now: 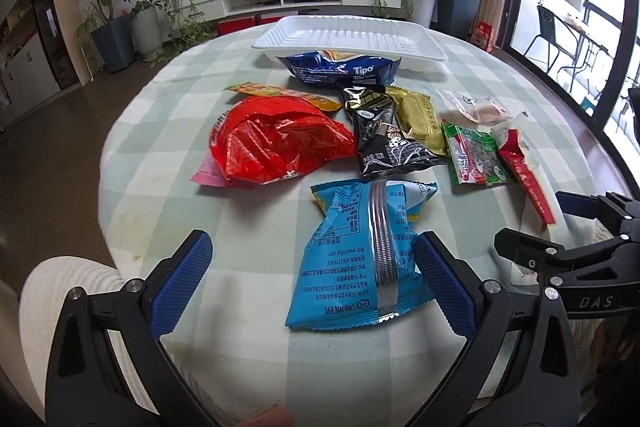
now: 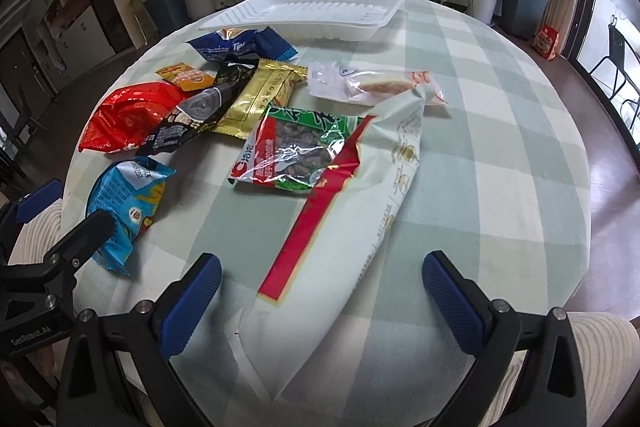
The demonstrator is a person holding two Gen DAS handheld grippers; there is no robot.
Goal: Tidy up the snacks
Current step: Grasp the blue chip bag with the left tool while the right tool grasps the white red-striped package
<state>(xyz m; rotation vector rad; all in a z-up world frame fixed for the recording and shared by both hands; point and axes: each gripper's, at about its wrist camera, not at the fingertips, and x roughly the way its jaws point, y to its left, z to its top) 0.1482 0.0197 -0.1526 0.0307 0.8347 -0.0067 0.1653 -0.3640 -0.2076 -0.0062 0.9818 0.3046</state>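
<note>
Several snack packets lie on a round checked table [image 1: 248,211]. My left gripper [image 1: 316,251] is open, its jaws either side of the near part of a light blue packet [image 1: 360,251]. My right gripper [image 2: 322,271] is open around the near end of a long white and red bag [image 2: 360,207]. A green nut packet [image 2: 292,151], a red bag [image 1: 272,139], a black packet [image 1: 384,139], a gold packet [image 2: 260,99], a dark blue Tipo packet [image 1: 340,67] and a clear pastry packet [image 2: 360,83] lie further off. A white tray [image 1: 352,35] stands at the far edge.
The right gripper's body [image 1: 580,259] shows at the right of the left wrist view. The left gripper's body [image 2: 40,267] shows at the left of the right wrist view. A cushion [image 1: 60,291] sits below the near table edge. Plants and a TV bench stand beyond the table.
</note>
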